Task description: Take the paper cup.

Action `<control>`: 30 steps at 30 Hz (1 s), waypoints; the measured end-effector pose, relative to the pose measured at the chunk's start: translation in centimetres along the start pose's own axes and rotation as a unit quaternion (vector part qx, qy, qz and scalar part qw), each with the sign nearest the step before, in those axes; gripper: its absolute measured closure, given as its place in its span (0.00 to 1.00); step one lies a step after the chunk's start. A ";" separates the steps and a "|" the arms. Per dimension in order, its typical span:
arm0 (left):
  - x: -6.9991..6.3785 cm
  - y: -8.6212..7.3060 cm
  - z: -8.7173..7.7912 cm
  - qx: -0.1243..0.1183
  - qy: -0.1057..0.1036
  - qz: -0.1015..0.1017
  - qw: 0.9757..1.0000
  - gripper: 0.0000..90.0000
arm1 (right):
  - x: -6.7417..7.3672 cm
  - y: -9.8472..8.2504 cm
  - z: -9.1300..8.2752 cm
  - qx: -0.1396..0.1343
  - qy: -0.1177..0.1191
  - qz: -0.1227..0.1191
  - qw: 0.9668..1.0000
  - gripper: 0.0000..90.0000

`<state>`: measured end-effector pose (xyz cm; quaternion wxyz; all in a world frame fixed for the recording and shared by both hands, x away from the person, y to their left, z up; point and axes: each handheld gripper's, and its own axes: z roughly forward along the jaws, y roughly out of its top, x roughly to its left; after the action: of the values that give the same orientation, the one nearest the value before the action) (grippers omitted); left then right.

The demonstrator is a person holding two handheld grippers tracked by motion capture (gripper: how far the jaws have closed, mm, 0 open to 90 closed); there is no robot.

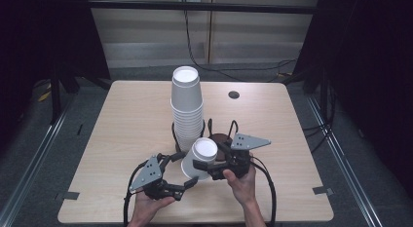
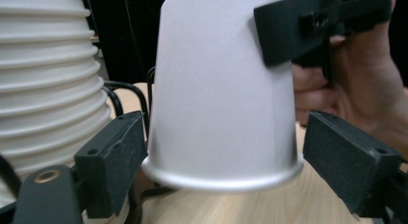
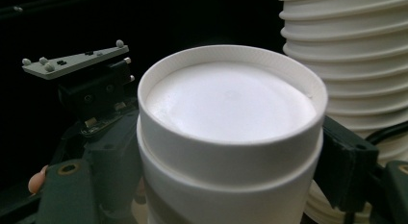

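Near the worktop's (image 1: 122,120) front edge, in the high view, an upturned cup (image 1: 199,158) sits between both claws, just beside a tall cup stack (image 1: 186,107) in a wire holder (image 1: 210,127). The right claw (image 1: 207,167) grips the cup's upper part; the left claw (image 1: 187,182) is at its rim.

In the left gripper view, the left claw (image 2: 223,173) stands open around the cup's (image 2: 216,89) rim, not pressing it.

In the right gripper view, the right claw (image 3: 226,171) clamps the cup (image 3: 231,118), with the stack (image 3: 356,60) behind.
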<state>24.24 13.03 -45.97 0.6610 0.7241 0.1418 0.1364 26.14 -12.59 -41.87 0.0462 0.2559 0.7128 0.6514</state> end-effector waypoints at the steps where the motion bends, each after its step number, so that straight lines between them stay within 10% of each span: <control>1: 0.0 0.1 0.1 0.005 0.003 0.003 1.000 0.16 | 0.1 0.0 0.1 -0.001 0.005 -0.001 1.000 0.24; 30: 0.3 -0.6 1.7 0.023 0.001 0.007 1.000 0.18 | 0.4 -1.0 1.5 -0.003 0.017 0.002 1.000 0.21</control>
<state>25.19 11.65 -46.71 0.6432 0.7398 0.1406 0.1386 26.11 -11.10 -42.91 0.0338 0.2461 0.7109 0.6580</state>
